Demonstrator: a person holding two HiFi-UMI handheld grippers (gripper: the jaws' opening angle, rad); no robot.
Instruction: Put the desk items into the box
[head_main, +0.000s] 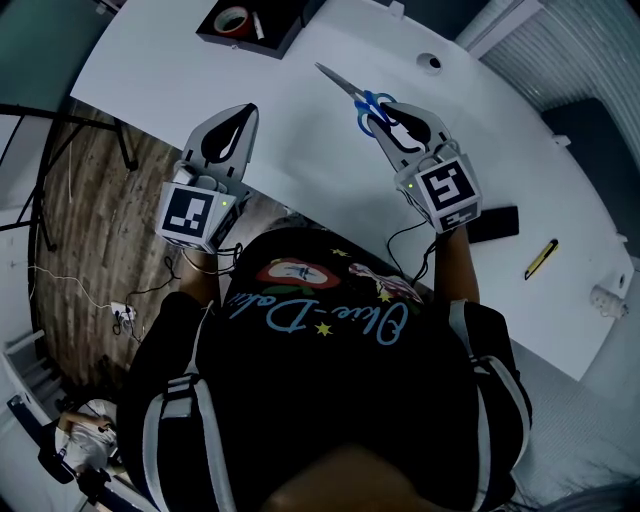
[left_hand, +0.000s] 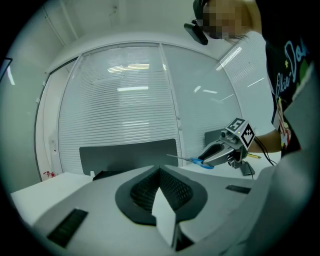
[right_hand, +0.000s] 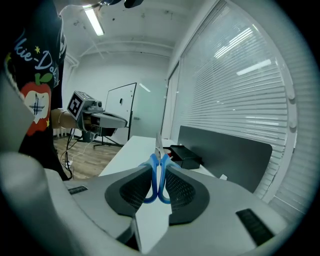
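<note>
Scissors (head_main: 342, 84) with blue handles hang over the white desk (head_main: 300, 170), blades pointing toward the black box (head_main: 276, 36) at the far left corner. My right gripper (head_main: 385, 108) is shut on the handles; in the right gripper view the blue loops (right_hand: 156, 175) sit pinched between the pads, with the box (right_hand: 186, 156) beyond the blade tip. A red tape roll (head_main: 232, 20) and a white item lie in the box. My left gripper (head_main: 243, 110) hovers at the desk's near edge, shut and holding nothing. The left gripper view shows its jaws (left_hand: 160, 172) together and the right gripper (left_hand: 210, 156) with the scissors (left_hand: 202, 163).
A black flat device (head_main: 492, 222) and a yellow pen-like item (head_main: 541, 258) lie on the desk to the right of my right hand. A small round fitting (head_main: 430, 62) is set in the desk near its far edge. Wooden floor with cables lies to the left.
</note>
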